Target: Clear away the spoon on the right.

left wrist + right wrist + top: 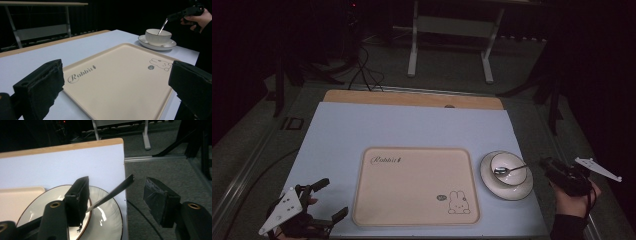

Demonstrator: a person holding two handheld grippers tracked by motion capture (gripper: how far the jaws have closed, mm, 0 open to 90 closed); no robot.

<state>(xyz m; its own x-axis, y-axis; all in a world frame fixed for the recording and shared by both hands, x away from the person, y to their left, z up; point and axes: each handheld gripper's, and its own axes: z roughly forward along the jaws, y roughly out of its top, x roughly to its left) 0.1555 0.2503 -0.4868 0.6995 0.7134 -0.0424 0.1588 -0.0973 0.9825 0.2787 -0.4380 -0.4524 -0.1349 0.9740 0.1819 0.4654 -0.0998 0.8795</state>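
Spoon [509,169] rests in the cup [510,168] on its saucer [492,181], just right of the tray [412,200]. Near left, the left gripper [332,198] is spread wide. From that gripper, the tray lies between its jaws. From the right gripper [116,195], the handle pokes up between wide jaws, untouched.

The high view looks forward and down from above the near edge of the table [412,125], taking in its whole top and the floor beyond. The left gripper view sits low at the near left corner, close to the tray [120,82], facing across it toward the bowl [158,36] at the right edge. The right gripper view looks steeply down from just off the right edge, close over that bowl [100,220] and its spoon [112,192], shared by all three views.
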